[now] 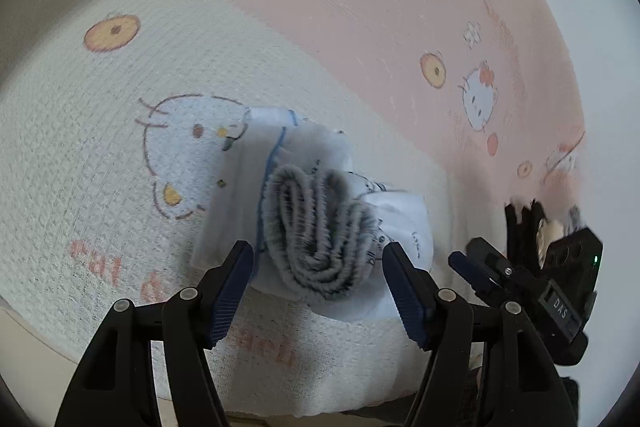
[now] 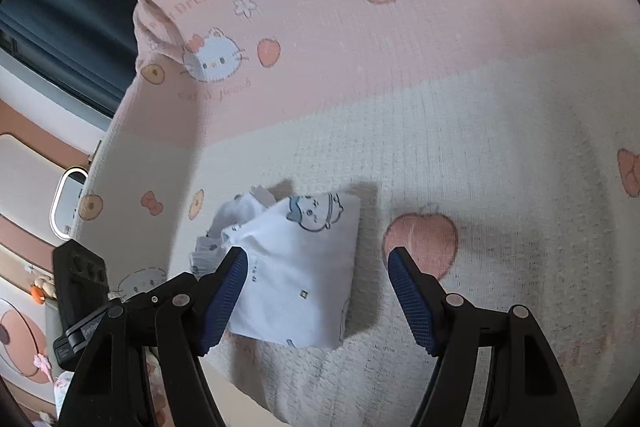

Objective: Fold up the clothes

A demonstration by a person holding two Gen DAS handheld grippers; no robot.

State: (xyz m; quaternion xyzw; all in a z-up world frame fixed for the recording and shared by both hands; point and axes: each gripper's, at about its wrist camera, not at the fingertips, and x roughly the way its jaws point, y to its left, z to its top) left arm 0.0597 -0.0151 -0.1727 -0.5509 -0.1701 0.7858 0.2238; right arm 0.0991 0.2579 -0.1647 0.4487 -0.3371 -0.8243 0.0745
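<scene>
The white printed garment [image 1: 320, 227] lies bunched on the blanket [image 1: 120, 187], dead ahead of the left gripper [image 1: 318, 279]; the right gripper [image 2: 316, 291] flanks it, both spread wide and empty.

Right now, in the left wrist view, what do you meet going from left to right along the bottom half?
Cat face print → folded white garment with grey ribbed band → the other gripper, right, with its black body.
</scene>
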